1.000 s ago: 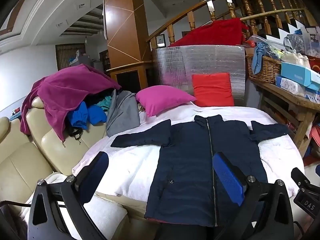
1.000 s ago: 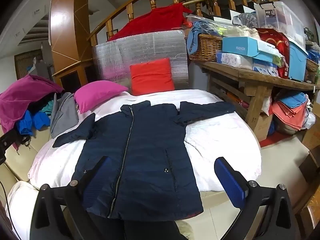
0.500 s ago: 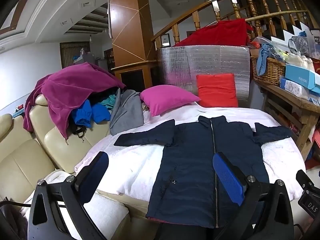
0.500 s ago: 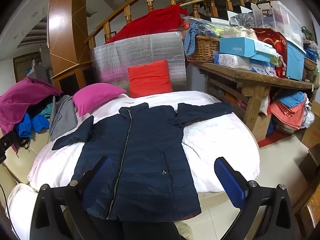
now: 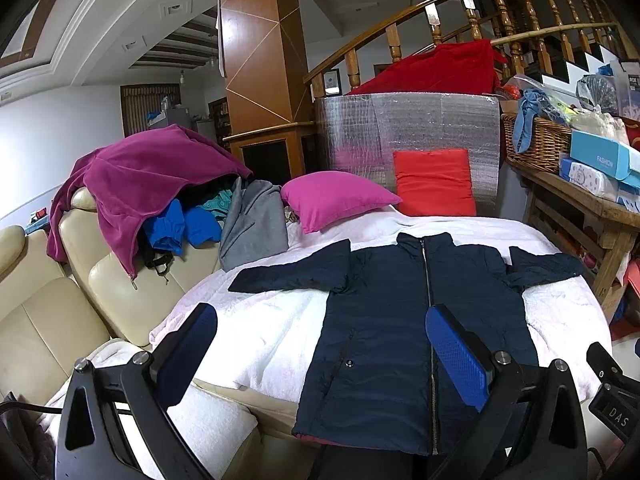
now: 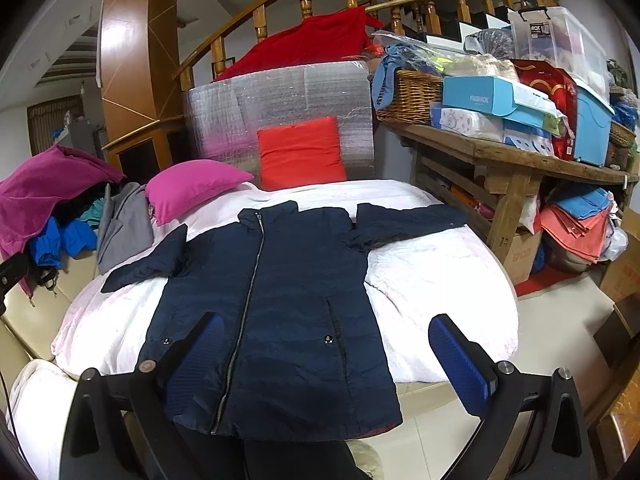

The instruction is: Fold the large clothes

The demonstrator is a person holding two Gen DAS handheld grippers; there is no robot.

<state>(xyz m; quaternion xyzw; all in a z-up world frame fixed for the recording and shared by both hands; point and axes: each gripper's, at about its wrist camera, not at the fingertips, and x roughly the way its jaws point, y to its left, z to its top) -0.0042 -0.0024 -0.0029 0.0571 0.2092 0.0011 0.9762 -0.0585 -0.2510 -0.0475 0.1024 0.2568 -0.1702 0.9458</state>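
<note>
A dark navy zip-up jacket (image 5: 400,320) lies flat and face up on a white-covered round surface (image 5: 272,328), sleeves spread to both sides, hem hanging over the near edge. It also shows in the right wrist view (image 6: 280,304). My left gripper (image 5: 320,344) is open and empty, held above the near edge left of the jacket's zip. My right gripper (image 6: 324,352) is open and empty, held above the jacket's hem. Neither touches the jacket.
A pink pillow (image 5: 336,200) and a red pillow (image 5: 434,182) lie at the far side. A cream sofa (image 5: 48,312) piled with clothes (image 5: 152,184) stands left. A wooden table (image 6: 512,168) with boxes and a basket stands right.
Both grippers have drifted slightly; the jacket sits a little further right in the left view and a little lower in the right view. The jacket has not moved on the surface.
</note>
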